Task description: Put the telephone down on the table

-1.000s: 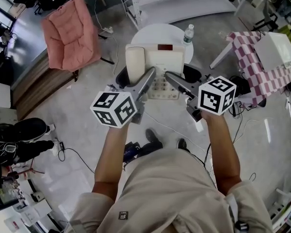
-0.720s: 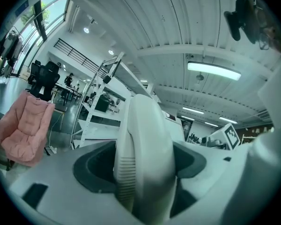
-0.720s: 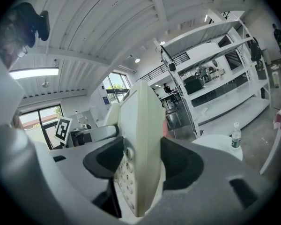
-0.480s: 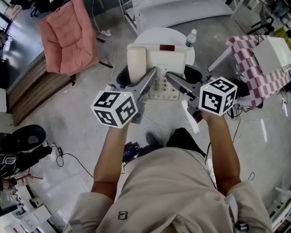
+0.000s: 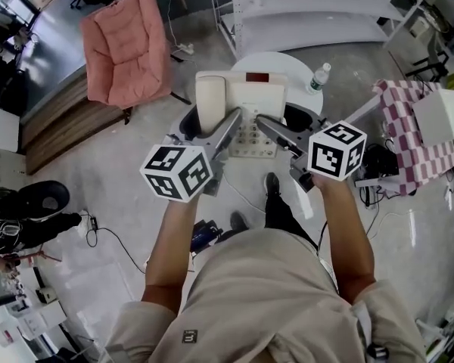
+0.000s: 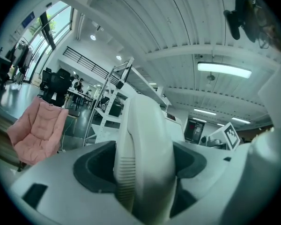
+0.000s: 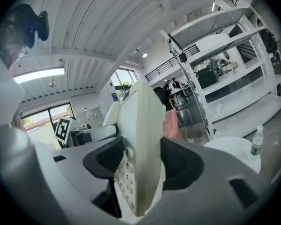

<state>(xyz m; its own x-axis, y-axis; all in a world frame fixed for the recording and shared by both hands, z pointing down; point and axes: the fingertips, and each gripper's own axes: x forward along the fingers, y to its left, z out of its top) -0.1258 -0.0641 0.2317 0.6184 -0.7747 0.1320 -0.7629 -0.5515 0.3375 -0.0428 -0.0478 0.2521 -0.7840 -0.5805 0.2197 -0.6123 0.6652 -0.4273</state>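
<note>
1. The telephone (image 5: 246, 112), a cream desk set with its handset (image 5: 210, 99) lying down its left side, is held between the two grippers over the near part of the round white table (image 5: 266, 57); whether it touches the tabletop cannot be told from the head view.
2. The left gripper (image 5: 232, 119) is clamped on the handset side; in its own view the ribbed cream handset fills the gap between the grey jaws, which press on both its flanks.
3. The right gripper (image 5: 263, 122) is clamped on the set's right edge; its own view shows the thin cream body upright between the jaws, with round keys (image 7: 126, 178) on the left face.
4. Writing: the key legends are too blurred to read; a dark red panel (image 5: 259, 76) near the set's top carries no legible print; no brand shows.
5. Each gripper's cube bears black-and-white square markers; these are patterns, not letters.
6. A water bottle (image 5: 315, 79) stands at the table's right edge; its label is too small to read.
7. A pink chair (image 5: 129, 48) stands on the floor to the left; a checkered cloth (image 5: 408, 138) lies to the right.
8. A small dark tag (image 5: 191, 336) on the person's clothing shows a pale mark, unreadable.
</note>
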